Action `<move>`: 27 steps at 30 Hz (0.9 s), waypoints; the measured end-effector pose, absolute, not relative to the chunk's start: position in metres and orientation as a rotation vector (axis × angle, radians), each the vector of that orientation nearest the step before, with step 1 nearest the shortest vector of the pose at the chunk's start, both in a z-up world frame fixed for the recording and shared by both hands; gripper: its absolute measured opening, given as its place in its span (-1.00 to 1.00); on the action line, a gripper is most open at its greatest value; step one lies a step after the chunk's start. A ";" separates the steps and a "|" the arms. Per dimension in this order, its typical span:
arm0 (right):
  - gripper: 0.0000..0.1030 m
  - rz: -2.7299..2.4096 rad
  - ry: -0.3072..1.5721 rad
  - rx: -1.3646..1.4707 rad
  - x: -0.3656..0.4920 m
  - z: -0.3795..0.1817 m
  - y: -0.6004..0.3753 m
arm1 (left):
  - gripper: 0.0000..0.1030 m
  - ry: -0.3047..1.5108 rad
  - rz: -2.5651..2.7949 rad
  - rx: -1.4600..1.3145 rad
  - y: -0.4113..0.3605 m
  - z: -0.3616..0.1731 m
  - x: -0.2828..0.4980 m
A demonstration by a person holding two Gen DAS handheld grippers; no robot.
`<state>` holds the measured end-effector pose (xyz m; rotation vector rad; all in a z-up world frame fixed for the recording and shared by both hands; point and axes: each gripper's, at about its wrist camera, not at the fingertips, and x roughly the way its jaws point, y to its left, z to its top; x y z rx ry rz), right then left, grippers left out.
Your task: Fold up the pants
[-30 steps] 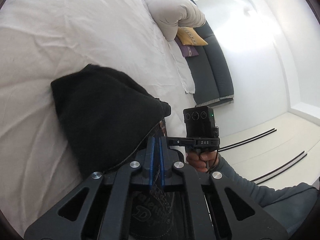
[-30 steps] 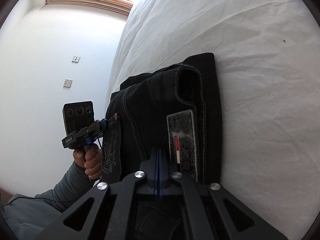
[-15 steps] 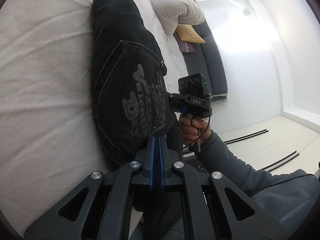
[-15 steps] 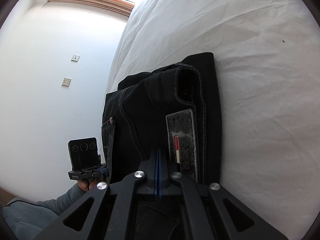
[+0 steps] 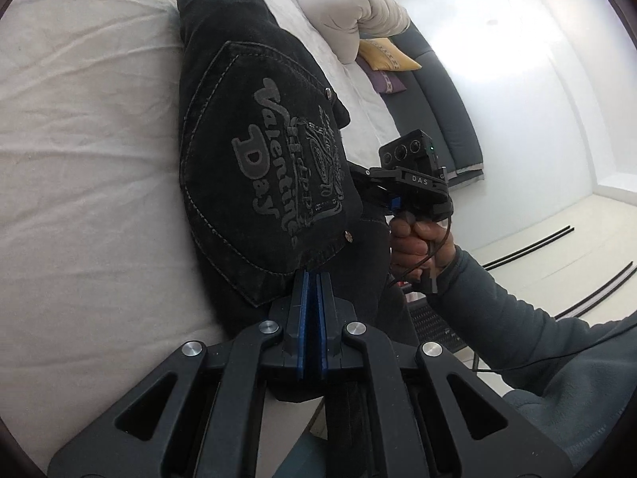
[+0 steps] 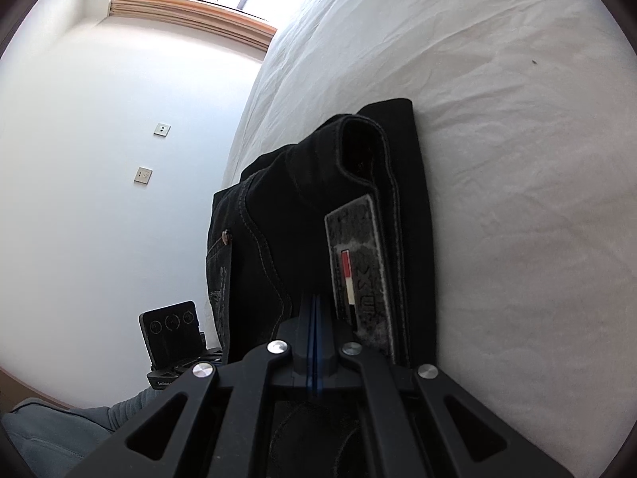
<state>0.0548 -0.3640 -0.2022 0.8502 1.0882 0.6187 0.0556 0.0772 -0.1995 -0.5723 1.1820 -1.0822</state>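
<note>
**Both hands pinching the waist end of the jeans, fold in progress**

My left gripper [image 5: 311,279] has its blue pads pressed together, clamped on the black jeans [image 5: 254,151] at the lower hem of the back pocket [image 5: 274,167], the one with the grey script across it. My right gripper [image 6: 314,302] is likewise shut on the denim, just beside the leather waistband patch [image 6: 358,263]. From the left wrist view I see my right hand [image 5: 418,247] on its handle at the bed's edge, close against the cloth.

The jeans lie on the white bed sheet [image 5: 79,159], near the edge, already doubled into a thick bundle; the waistband curls open at the far end in the right wrist view. White duvet [image 5: 346,12] bunched farther up the bed, well apart from the work.

How many layers each pinch holds I cannot tell; the cloth is too dark at the pads.

Notes for doing this step well:
- Keep both pinches firm. Denim this thick is heavy and will slide from a shallow bite.
- Move the two hands together and level, so the waist edge stays straight and no twist runs across the bundle.
- Lay it down flat onto the sheet before letting go, edges lined up.
- Watch the part hanging at the bed's edge; it could drag the stack off.
</note>
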 end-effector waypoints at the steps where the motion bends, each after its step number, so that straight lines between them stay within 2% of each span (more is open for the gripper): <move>1: -1.00 0.606 1.097 0.870 0.051 -0.201 -0.367 | -0.92 1.177 -1.062 -0.547 0.078 -0.191 0.055; 2: -0.92 0.593 1.099 0.876 0.045 -0.196 -0.371 | -0.92 1.165 -1.040 -0.532 0.083 -0.180 0.054; 3: -0.74 0.583 1.086 0.863 0.038 -0.188 -0.375 | -0.91 1.138 -1.022 -0.532 0.091 -0.170 0.053; 5: 0.38 0.573 1.026 0.850 0.020 -0.170 -0.385 | -0.86 1.078 -0.980 -0.539 0.107 -0.152 0.055; 6: 0.55 0.536 1.005 0.838 0.012 -0.163 -0.390 | -0.70 1.061 -0.959 -0.540 0.113 -0.147 0.058; 7: 0.64 0.499 0.989 0.825 0.006 -0.157 -0.395 | -0.57 1.049 -0.932 -0.535 0.119 -0.144 0.062; 8: 0.64 0.492 0.984 0.816 0.003 -0.153 -0.397 | -0.06 1.053 -0.901 -0.528 0.121 -0.144 0.068; 9: 0.64 0.495 0.989 0.805 0.003 -0.151 -0.395 | 0.64 1.067 -0.858 -0.520 0.123 -0.147 0.075; 10: 0.64 0.488 1.004 0.787 0.005 -0.150 -0.392 | 0.81 1.083 -0.797 -0.505 0.123 -0.151 0.082; 14: 0.64 0.398 1.148 0.709 0.026 -0.169 -0.375 | 0.83 1.160 -0.732 -0.530 0.115 -0.172 0.105; 18: 0.63 0.441 1.134 0.781 0.039 -0.180 -0.379 | 0.80 1.215 -0.747 -0.462 0.085 -0.175 0.117; 19: 0.57 0.444 1.140 0.781 0.043 -0.181 -0.378 | 0.79 1.224 -0.741 -0.450 0.078 -0.176 0.120; 20: 0.40 0.445 1.150 0.762 0.047 -0.180 -0.376 | 0.67 1.232 -0.731 -0.436 0.073 -0.176 0.123; 21: 0.31 0.449 1.165 0.739 0.052 -0.180 -0.372 | 0.17 1.244 -0.720 -0.419 0.066 -0.176 0.126; 23: -0.13 0.433 1.201 0.690 0.059 -0.181 -0.363 | -0.24 1.289 -0.700 -0.418 0.053 -0.180 0.129; 27: -0.38 0.388 1.221 0.606 0.061 -0.174 -0.353 | -0.36 1.261 -0.636 -0.309 0.042 -0.171 0.120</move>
